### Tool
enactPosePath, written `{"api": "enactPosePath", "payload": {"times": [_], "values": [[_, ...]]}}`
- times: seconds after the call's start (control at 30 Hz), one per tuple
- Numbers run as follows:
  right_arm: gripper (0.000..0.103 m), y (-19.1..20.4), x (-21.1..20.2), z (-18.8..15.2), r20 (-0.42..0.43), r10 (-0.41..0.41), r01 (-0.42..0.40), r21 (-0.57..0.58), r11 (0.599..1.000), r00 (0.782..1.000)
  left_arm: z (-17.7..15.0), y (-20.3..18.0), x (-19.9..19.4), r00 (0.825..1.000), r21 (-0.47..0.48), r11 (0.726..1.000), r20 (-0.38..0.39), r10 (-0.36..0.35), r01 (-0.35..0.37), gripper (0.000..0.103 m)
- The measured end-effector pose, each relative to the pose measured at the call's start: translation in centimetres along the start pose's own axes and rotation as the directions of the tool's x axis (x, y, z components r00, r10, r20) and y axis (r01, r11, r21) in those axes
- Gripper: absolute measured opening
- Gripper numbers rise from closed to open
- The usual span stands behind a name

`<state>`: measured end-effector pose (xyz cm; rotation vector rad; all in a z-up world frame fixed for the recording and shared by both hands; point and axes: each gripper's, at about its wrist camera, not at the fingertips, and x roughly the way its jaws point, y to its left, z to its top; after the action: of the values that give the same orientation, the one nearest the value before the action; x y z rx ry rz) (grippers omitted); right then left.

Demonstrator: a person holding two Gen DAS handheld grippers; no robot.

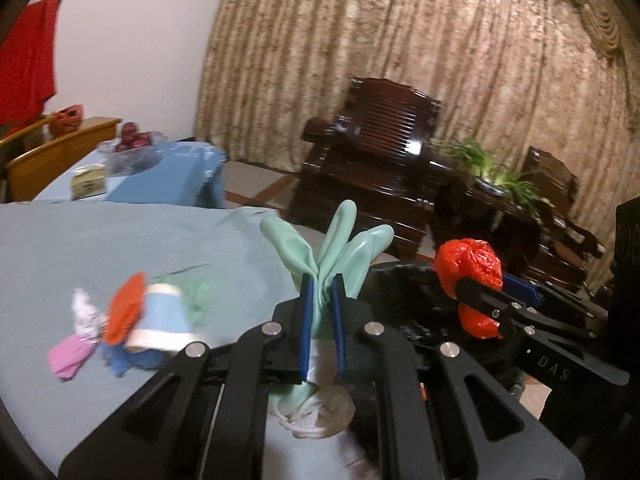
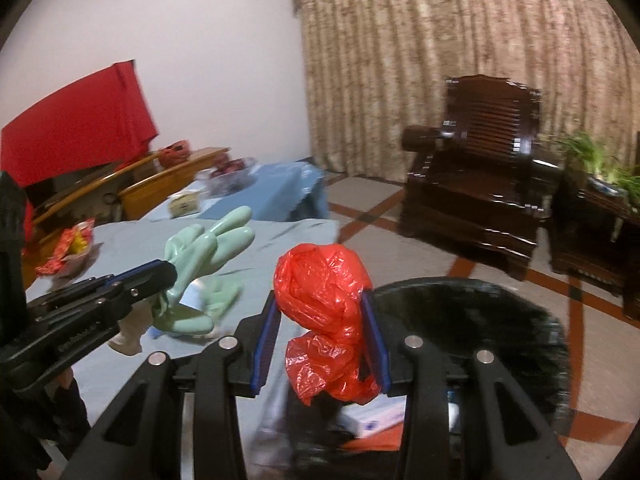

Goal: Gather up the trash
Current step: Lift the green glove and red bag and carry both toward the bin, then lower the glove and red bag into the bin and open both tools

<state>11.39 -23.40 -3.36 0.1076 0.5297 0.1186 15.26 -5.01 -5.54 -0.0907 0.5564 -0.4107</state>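
My left gripper point(image 1: 321, 280) is shut on a pale green rubber glove point(image 1: 340, 248), held above the table's right edge with its fingers pointing up; it also shows in the right wrist view point(image 2: 200, 252). My right gripper point(image 2: 322, 300) is shut on a crumpled red plastic bag point(image 2: 324, 308), held over the black-lined trash bin point(image 2: 480, 320); the bag also shows in the left wrist view point(image 1: 472, 268). A second green glove point(image 2: 208, 304) lies on the table. A blue-and-white paper cup point(image 1: 164, 320), an orange scrap point(image 1: 124, 308) and a pink scrap point(image 1: 68, 356) lie on the blue tablecloth point(image 1: 120, 240).
A white box point(image 2: 376, 416) lies inside the bin. A red-yellow wrapper point(image 2: 68, 252) sits at the table's far left. A second blue table point(image 1: 160, 176) holds a box and a fruit bowl. Dark wooden armchairs point(image 1: 380, 152) and a plant point(image 1: 492, 172) stand by the curtain.
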Motion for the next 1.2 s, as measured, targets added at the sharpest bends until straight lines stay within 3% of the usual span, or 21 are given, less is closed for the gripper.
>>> {"api": "enactPosePath", "payload": {"times": [0.27, 0.53, 0.6, 0.67, 0.7, 0.83, 0.9, 1.0, 1.2], "values": [[0.04, -6.0, -0.4, -0.2, -0.009, -0.126, 0.127, 0.044, 0.991, 0.992, 0.4, -5.9, 4.9, 0.994, 0.066, 0.992, -0.029, -0.105, 0.106, 0.009], [0.043, -10.0, 0.5, -1.2, -0.043, -0.201, 0.204, 0.075, 0.976, 0.979, 0.4, -9.8, 9.4, 0.979, 0.083, 0.978, -0.08, -0.187, 0.194, 0.01], [0.049, -10.6, 0.6, -1.4, -0.049, -0.217, 0.22, 0.076, 0.972, 0.975, 0.2, -10.2, 10.6, 0.968, 0.077, 0.969, -0.111, -0.227, 0.236, 0.026], [0.069, -10.8, 0.7, -1.7, -0.055, -0.239, 0.243, 0.08, 0.967, 0.969, -0.1, -10.2, 11.1, 0.963, 0.067, 0.965, -0.114, -0.245, 0.253, 0.039], [0.072, -10.9, 0.6, -1.9, -0.052, -0.246, 0.25, 0.083, 0.965, 0.968, -0.2, -10.1, 11.2, 0.963, 0.065, 0.965, -0.115, -0.245, 0.253, 0.045], [0.098, -10.7, -0.2, -2.1, -0.023, -0.27, 0.271, 0.086, 0.959, 0.963, -0.6, -8.8, 10.6, 0.971, 0.064, 0.973, -0.105, -0.215, 0.223, 0.064], [0.097, -10.4, -0.5, -2.0, -0.015, -0.261, 0.261, 0.095, 0.961, 0.965, -0.7, -7.6, 9.6, 0.98, 0.067, 0.981, -0.083, -0.178, 0.184, 0.078], [0.097, -9.8, -0.6, -1.8, -0.019, -0.246, 0.247, 0.109, 0.963, 0.969, -0.7, -5.7, 7.8, 0.991, 0.073, 0.99, -0.063, -0.12, 0.124, 0.089], [0.097, -6.3, -0.2, -1.6, -0.01, -0.166, 0.166, 0.096, 0.981, 0.986, -0.9, -1.4, 3.4, 1.0, 0.053, 0.999, -0.026, 0.01, -0.008, 0.093]]}}
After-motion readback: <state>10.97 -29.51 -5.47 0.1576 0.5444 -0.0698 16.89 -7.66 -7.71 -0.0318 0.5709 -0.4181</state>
